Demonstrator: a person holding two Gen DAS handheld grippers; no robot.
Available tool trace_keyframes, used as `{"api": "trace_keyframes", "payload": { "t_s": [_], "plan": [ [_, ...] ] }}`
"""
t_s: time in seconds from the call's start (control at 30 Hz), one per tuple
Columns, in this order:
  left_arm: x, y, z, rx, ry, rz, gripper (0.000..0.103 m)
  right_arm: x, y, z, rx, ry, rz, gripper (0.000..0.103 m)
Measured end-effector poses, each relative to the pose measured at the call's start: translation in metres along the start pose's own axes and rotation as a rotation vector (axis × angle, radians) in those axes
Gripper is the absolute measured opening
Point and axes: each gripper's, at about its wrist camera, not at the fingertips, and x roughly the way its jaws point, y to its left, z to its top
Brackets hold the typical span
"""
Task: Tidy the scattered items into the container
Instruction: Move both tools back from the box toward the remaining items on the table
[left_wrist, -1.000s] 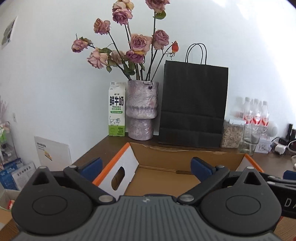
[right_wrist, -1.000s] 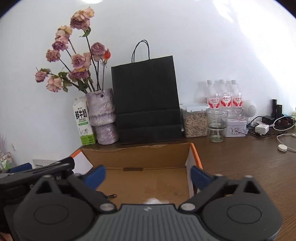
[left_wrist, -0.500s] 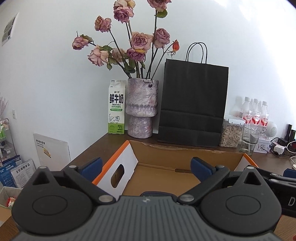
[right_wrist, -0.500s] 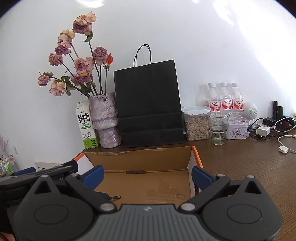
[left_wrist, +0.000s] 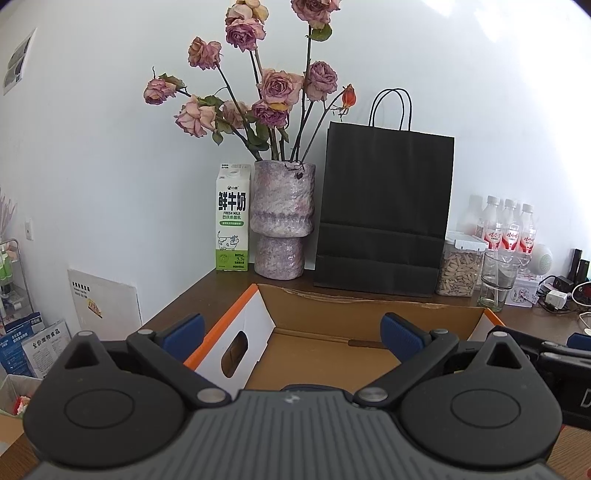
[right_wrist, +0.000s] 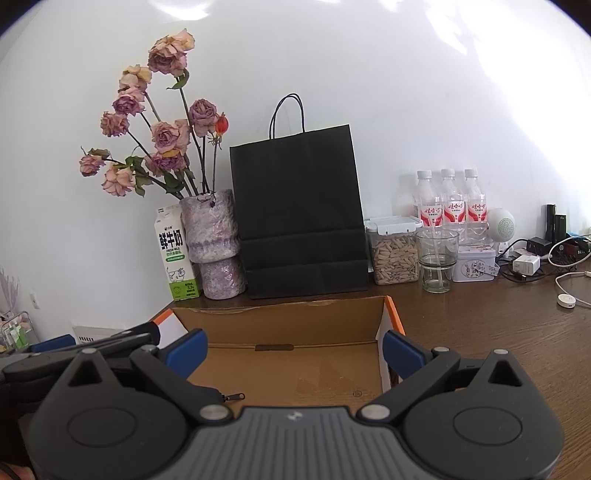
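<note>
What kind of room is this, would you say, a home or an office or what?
Most likely a home, at a wooden desk or side table against a white wall. Signs: a vase of dried roses, a milk carton, a jar of seeds, and chargers with cables at the far right.

Along the wall on the wooden surface (right_wrist: 480, 325) stand a milk carton (left_wrist: 232, 218), a vase of dried roses (left_wrist: 282, 218), a black paper bag (left_wrist: 384, 218) — then a jar of seeds (right_wrist: 394, 251), a glass (right_wrist: 437, 260), three bottles (right_wrist: 450, 203) and chargers with cables (right_wrist: 535, 254).
</note>
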Motion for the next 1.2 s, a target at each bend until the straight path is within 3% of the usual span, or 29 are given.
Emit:
{"api": "trace_keyframes", "payload": {
  "t_s": [0.5, 1.2],
  "plan": [
    [-0.024, 0.000, 0.012, 0.019, 0.004, -0.010, 0.103, -0.024, 0.002, 0.014, -0.018, -0.024, 0.012, 0.101],
    [-0.104, 0.036, 0.024, 0.017, -0.040, -0.035, 0.103, -0.107, 0.014, 0.003, -0.080, -0.039, 0.020, 0.102]
  ]
}}
